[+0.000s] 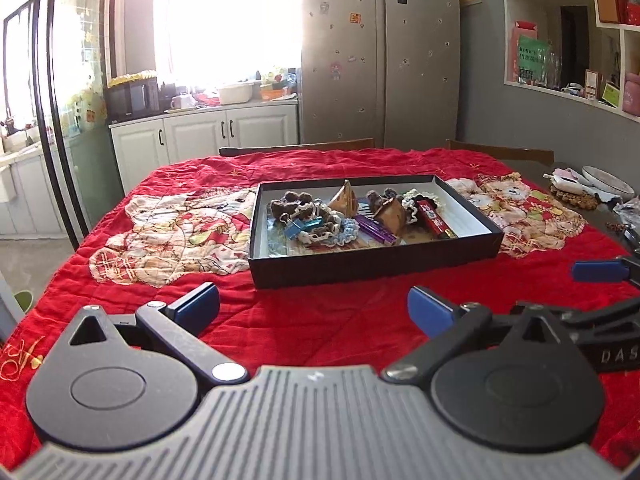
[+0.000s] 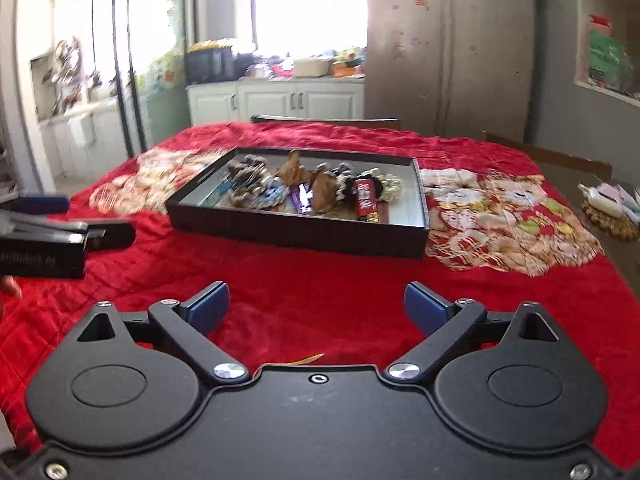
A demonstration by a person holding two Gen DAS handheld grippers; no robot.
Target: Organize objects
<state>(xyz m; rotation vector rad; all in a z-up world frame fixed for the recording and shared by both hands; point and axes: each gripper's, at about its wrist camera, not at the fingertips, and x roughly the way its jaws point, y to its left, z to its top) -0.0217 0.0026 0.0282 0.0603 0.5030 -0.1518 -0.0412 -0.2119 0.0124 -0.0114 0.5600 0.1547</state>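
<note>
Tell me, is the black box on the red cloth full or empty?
Partly full. The black box has no lid on, and a pile of small things lies in it, such as a red lighter and crocheted scrunchies. Some white floor still shows.

Daylight pours through the window (image 1: 224, 20) at the upper middle of both views, blown out to pure white with glare washing over the counter (image 1: 208, 108) beneath. The red cloth (image 1: 320, 320) is evenly lit with soft shadows. The right wrist view is smeared by motion blur, strongest at its left edge. Fisheye distortion bends the door frame (image 1: 48, 100) at the left.
</note>
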